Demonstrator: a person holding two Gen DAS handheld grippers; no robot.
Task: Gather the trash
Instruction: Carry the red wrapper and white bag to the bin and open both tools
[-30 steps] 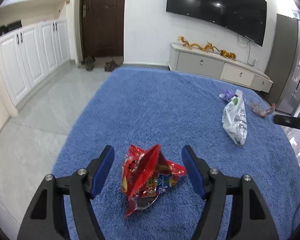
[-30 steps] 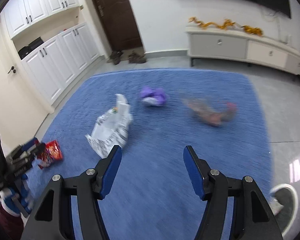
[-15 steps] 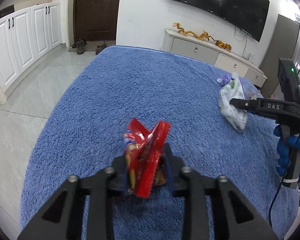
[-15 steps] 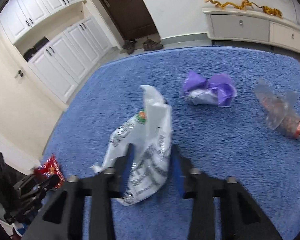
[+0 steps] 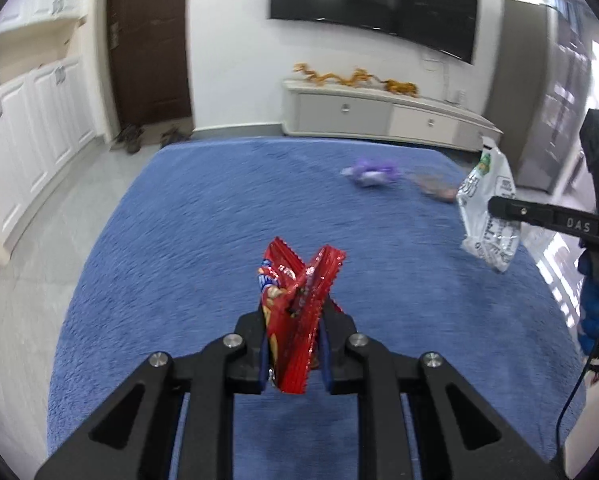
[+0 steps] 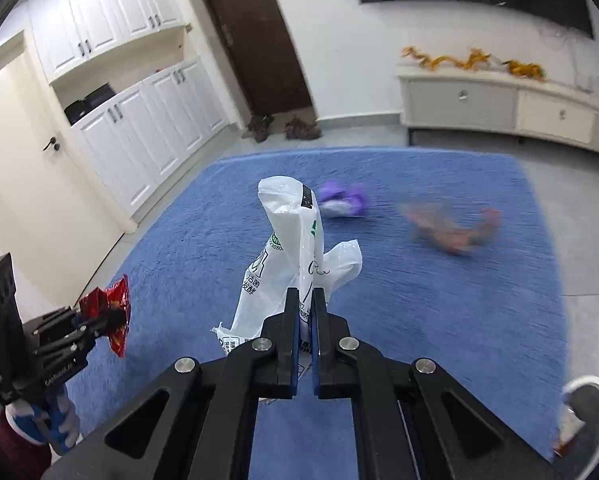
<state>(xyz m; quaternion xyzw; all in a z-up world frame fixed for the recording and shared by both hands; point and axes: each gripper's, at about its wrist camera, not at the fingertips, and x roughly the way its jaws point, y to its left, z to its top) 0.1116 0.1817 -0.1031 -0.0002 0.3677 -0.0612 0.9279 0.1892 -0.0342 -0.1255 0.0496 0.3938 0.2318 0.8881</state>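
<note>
Blue rug [image 5: 187, 240] below us; our left gripper [image 5: 293, 354] pinched red wrapper [image 5: 295, 304], right gripper [image 6: 305, 344] pinched white bag [image 6: 287, 256].

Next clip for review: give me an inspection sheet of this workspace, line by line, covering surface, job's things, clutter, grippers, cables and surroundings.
Surface: blue rug on a pale tiled floor.
Job's things: red snack wrapper and white plastic bag, both lifted off the rug; purple wrapper and a blurred reddish piece of trash lie on the rug.
Clutter: shoes by the door.
Grippers: left gripper shut on the red snack wrapper; right gripper shut on the white plastic bag.
Cables: a dark cable hangs below the right gripper's handle.
Surroundings: white cabinets, dark door, wall television, low sideboard with gold dragon ornaments.
</note>
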